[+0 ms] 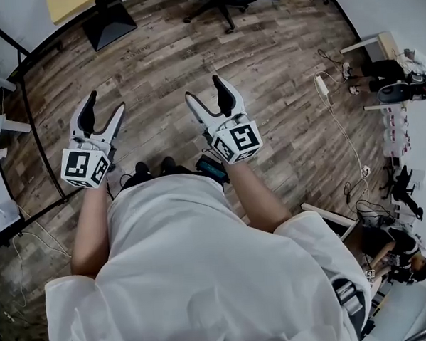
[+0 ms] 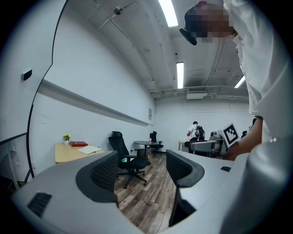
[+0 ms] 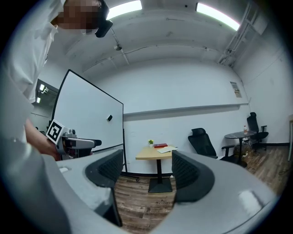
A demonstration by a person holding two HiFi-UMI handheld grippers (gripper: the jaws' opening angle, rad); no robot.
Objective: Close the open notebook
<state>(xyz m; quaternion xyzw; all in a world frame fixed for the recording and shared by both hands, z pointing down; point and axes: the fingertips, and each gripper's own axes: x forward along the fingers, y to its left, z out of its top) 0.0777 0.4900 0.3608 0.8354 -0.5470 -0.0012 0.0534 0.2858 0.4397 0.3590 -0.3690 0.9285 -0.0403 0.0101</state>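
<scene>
- Left gripper (image 1: 105, 100): we hold it above the wooden floor (image 1: 279, 70), its jaws wide apart with nothing between them.
- Right gripper (image 1: 203, 87): we hold it beside the left one, its jaws likewise wide apart and empty.
- Notebook (image 3: 165, 149): it lies flat on the small wooden table (image 3: 146, 156), near the table's right edge in the right gripper view. It sits just beside a red book (image 3: 160, 146) and well apart from both grippers.
- Potted plant (image 3: 150, 142): it stands at the table's back edge.

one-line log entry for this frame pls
phase: pre-approach | left tool: open, empty | right tool: open, empty | open notebook: on wood table across room, not reached
</scene>
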